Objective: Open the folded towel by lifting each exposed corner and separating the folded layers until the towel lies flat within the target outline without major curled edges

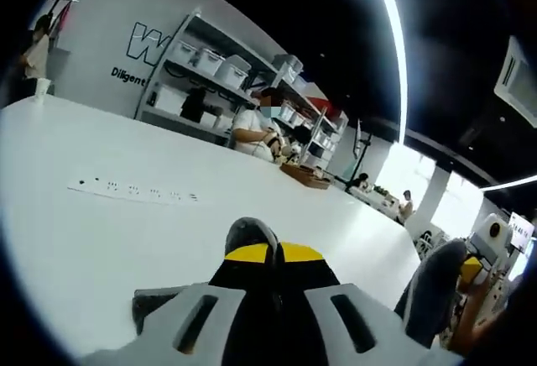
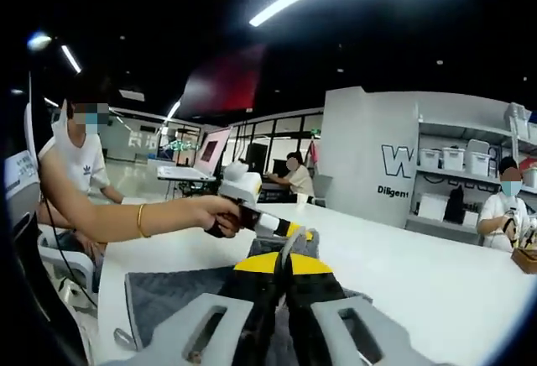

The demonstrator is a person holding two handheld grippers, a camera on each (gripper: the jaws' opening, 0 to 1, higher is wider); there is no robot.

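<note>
The grey towel [image 2: 180, 290] lay partly folded on the white worktop [image 2: 436, 290]. Both the left gripper [image 1: 267, 244] and right gripper [image 2: 288, 258] were clamped on its cloth; flattening seemingly remained.

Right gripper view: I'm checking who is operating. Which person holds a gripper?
The person in the white T-shirt at the left edge: their outstretched hand holds the left gripper at the towel. Others are farther back.

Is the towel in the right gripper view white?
No, the towel is dark grey, lying on the white table.
</note>
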